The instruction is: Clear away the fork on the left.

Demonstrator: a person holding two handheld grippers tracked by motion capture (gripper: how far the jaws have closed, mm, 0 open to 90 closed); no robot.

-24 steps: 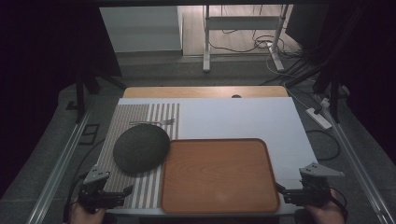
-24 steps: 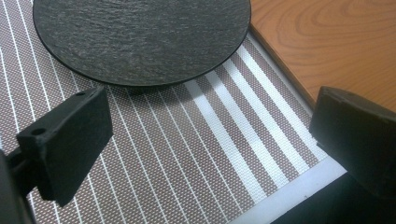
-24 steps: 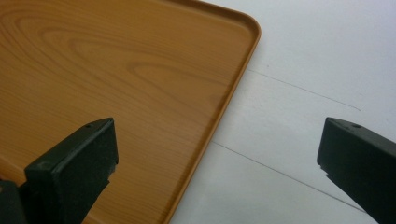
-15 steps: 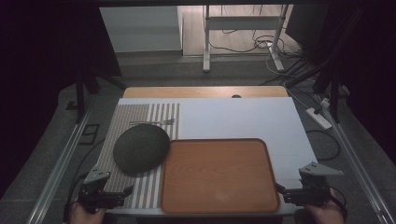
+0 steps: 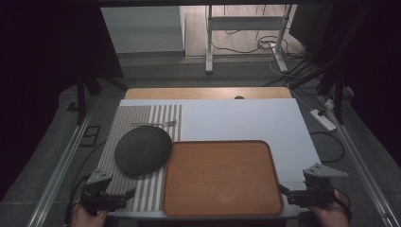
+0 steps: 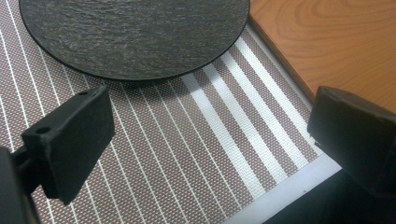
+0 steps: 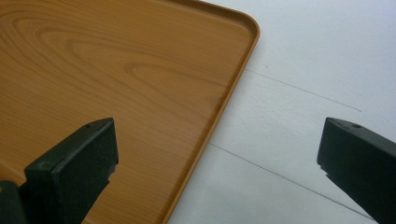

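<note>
High view: we see the left claw (image 5: 124,195) and right claw (image 5: 283,190) at the near bench (image 5: 236,120) edge, both empty. The dark plate (image 5: 143,150) lies on the striped mat (image 5: 142,116), touching the wooden tray (image 5: 222,177); a fork (image 5: 153,124) lies behind. Left gripper view: jaws spread, plate ahead. Right gripper view: jaws spread over the tray's corner. We judge this the start; next, reach toward the plate's rim.

On the worktop (image 5: 246,120) there was one dark round plate (image 5: 143,150) at the near left, one wooden tray (image 5: 221,177) to its right, and one striped placemat (image 5: 142,118) beneath the plate. One fork (image 5: 153,124) lay on the mat's far part. Two tongs were counted: the left tongs (image 5: 124,197) and the right tongs (image 5: 285,191).
</note>
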